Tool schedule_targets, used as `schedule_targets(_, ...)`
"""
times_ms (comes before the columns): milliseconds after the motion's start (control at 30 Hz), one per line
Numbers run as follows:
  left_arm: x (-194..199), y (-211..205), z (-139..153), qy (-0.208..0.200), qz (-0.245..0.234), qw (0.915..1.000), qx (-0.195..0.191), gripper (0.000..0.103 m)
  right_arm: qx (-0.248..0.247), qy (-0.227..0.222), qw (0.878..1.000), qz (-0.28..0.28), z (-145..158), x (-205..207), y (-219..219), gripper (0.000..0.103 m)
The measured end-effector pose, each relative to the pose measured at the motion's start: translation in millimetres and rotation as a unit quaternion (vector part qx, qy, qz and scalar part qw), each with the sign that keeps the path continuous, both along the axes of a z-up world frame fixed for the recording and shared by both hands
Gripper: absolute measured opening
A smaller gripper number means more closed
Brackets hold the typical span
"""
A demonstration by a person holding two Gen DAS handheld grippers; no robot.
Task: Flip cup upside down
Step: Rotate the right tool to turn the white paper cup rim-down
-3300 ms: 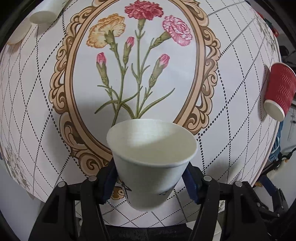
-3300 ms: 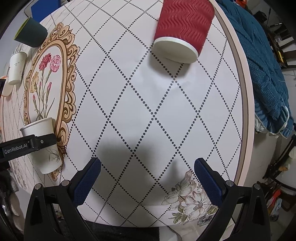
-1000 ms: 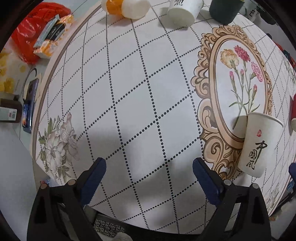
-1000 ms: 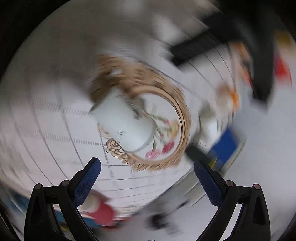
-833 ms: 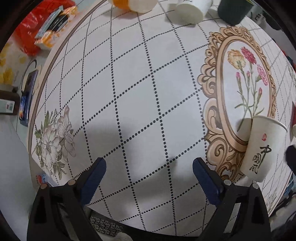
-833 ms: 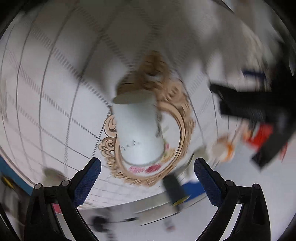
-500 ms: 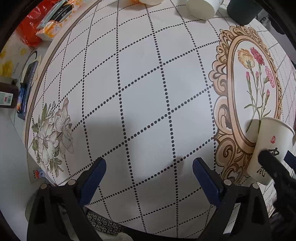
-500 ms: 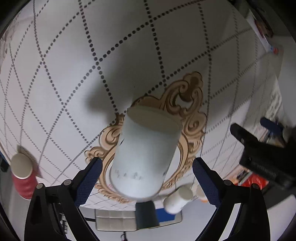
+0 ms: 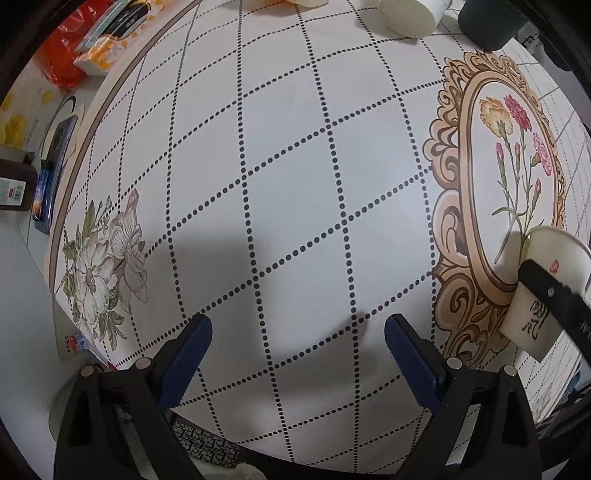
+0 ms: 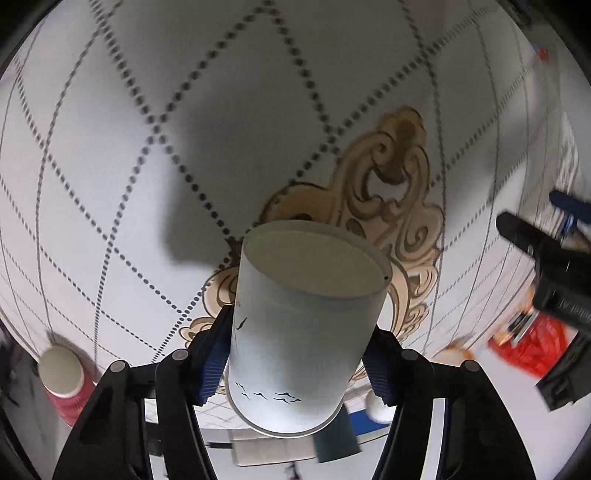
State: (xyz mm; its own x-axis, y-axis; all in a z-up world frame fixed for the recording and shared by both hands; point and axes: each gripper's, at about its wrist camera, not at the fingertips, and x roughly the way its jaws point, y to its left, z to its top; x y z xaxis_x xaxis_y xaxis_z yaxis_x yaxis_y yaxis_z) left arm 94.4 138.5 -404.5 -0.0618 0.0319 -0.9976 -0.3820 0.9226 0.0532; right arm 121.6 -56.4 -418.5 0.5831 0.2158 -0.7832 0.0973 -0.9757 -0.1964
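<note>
A white paper cup (image 10: 299, 328) with small black bird marks stands between the blue pads of my right gripper (image 10: 297, 354), which closes on its sides; its flat base faces the camera in this inverted view. In the left wrist view the same cup (image 9: 543, 295) stands at the far right on the ornate gold frame print, with a black finger (image 9: 554, 295) of the right gripper across it. My left gripper (image 9: 297, 347) is open and empty over the dotted tablecloth, well left of the cup.
A white cup (image 9: 408, 16) lying on its side and a dark green cup (image 9: 489, 22) sit at the table's far edge. A red ribbed cup (image 10: 64, 376) lies near the rim. Orange bags (image 9: 74, 48) and a phone (image 9: 46, 184) lie beyond the table edge (image 9: 110, 85).
My left gripper let go of the cup and drew back left, open. My right gripper rolled over, came to the cup and closed on its sides.
</note>
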Motion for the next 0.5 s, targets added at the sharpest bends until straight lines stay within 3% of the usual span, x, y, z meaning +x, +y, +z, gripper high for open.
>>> schedule_targets(167, -1, 3, 3, -0.002, 0.000, 1.0000, 0.004, 0.096, 0.025, 0.010, 0.996, -0.080, 5, 9, 41, 0.066)
schedule_targets(267, -3, 5, 5, -0.002, 0.003, 1.0000, 0.006, 0.096, 0.041, 0.026, 0.987, -0.155, 11, 7, 73, 0.066)
schedule_targets(333, -2, 9, 8, -0.003, 0.004, 1.0000, 0.007, 0.096, 0.051, 0.038, 0.975, -0.213, 17, 10, 85, 0.066)
schedule_targets(500, 1, 12, 16, -0.007, 0.003, 0.9999, 0.014, 0.096, 0.073, 0.066, 0.929, -0.356, 33, 35, 126, 0.066)
